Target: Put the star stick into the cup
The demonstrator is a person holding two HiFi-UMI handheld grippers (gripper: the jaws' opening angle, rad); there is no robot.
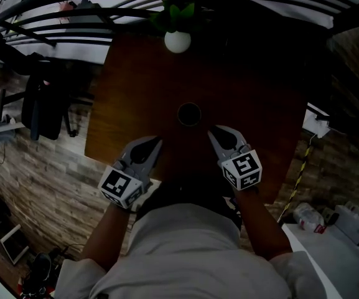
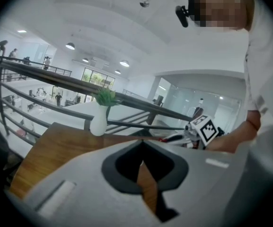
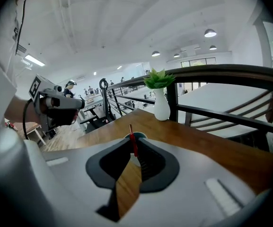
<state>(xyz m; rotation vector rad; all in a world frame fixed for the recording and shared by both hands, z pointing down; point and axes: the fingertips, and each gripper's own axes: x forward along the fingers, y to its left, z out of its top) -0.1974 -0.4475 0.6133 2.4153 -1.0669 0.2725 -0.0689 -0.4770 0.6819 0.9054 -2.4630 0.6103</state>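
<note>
In the head view the dark round cup (image 1: pixel 188 114) stands on the middle of the brown table (image 1: pixel 135 86). My right gripper (image 1: pixel 214 131) is just right of and nearer than the cup, and my left gripper (image 1: pixel 154 143) is nearer on the left. The right gripper view shows a thin red stick (image 3: pixel 133 143) upright between the jaw tips of the right gripper (image 3: pixel 132 148), which is shut on it. The cup's rim (image 3: pixel 139 136) is just behind; the star end is hidden. In its own view the left gripper (image 2: pixel 142 143) is shut with nothing in it.
A white vase (image 1: pixel 177 41) with a green plant stands at the table's far edge, in front of a dark railing (image 1: pixel 73 20). The floor lies left of the table, with a dark chair (image 1: pixel 42 101) on it. White boxes (image 1: pixel 353 226) lie at the right.
</note>
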